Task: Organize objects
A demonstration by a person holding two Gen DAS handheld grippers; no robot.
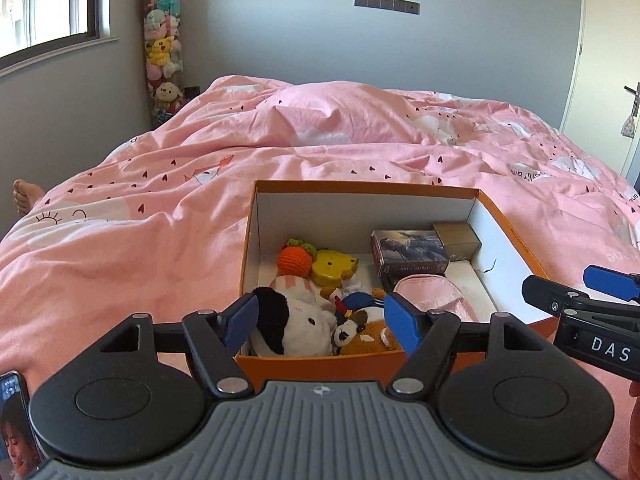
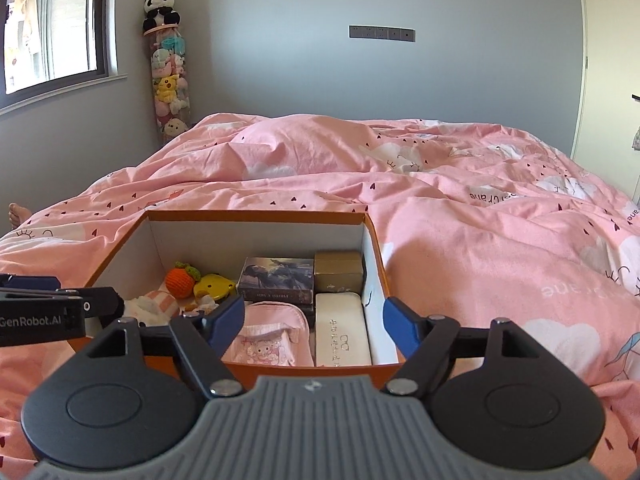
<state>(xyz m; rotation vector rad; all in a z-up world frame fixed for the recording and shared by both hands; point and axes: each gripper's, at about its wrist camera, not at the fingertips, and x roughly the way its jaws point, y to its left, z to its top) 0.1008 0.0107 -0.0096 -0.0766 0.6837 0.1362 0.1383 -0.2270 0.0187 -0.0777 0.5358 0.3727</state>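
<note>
An orange box (image 1: 360, 187) with white inner walls lies open on the pink bed; it also shows in the right wrist view (image 2: 256, 214). Inside are a black-and-white plush (image 1: 296, 320), a brown plush (image 1: 368, 332), a crochet orange (image 1: 294, 260), a yellow toy (image 1: 332, 266), a dark card box (image 1: 408, 252), a gold box (image 1: 456, 236), a pink pouch (image 2: 272, 338) and a white glasses case (image 2: 342, 330). My left gripper (image 1: 322, 326) is open and empty at the box's near edge. My right gripper (image 2: 314, 324) is open and empty over the near right part.
The pink duvet (image 1: 320, 140) covers the bed around the box. A clear tube of plush toys (image 1: 164, 52) stands in the far left corner. A bare foot (image 1: 24, 196) shows at the bed's left edge. A phone (image 1: 16, 424) is at the bottom left. A door (image 1: 608, 60) is at right.
</note>
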